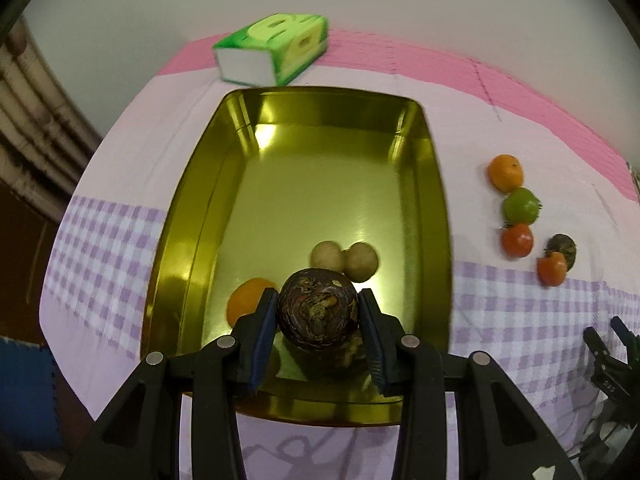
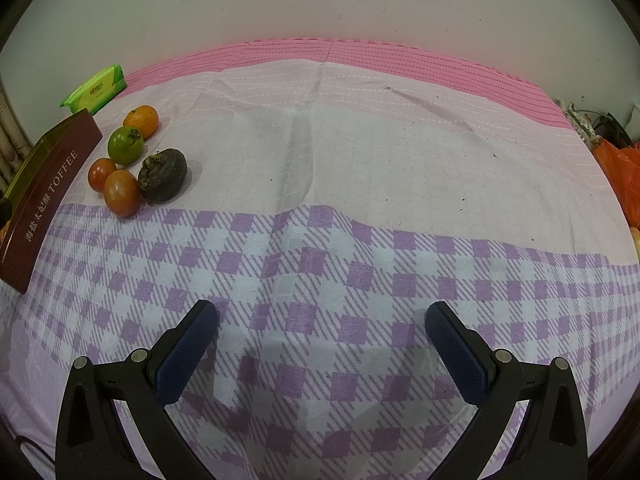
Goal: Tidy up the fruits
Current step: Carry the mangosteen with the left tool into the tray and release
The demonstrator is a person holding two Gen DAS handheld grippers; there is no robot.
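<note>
Over the near end of the shiny gold rectangular metal tray point(image 1: 188, 240), the left gripper point(image 1: 318, 312) is clamping a dark purple wrinkled round fruit point(image 1: 318, 314) between its blue pads. An orange citrus fruit point(image 1: 244, 300) and two pale tan round fruits point(image 1: 344, 261) are lying in the tray just beyond it. Right of the tray, on the pink and purple checked cloth point(image 2: 360, 264), an orange mandarin point(image 2: 141, 121), green tomato point(image 2: 125, 145), two red tomatoes point(image 2: 112, 186) and a dark fruit point(image 2: 163, 175) are sitting clustered. The right gripper point(image 2: 322, 320) is hovering with fingers wide apart, holding nothing.
</note>
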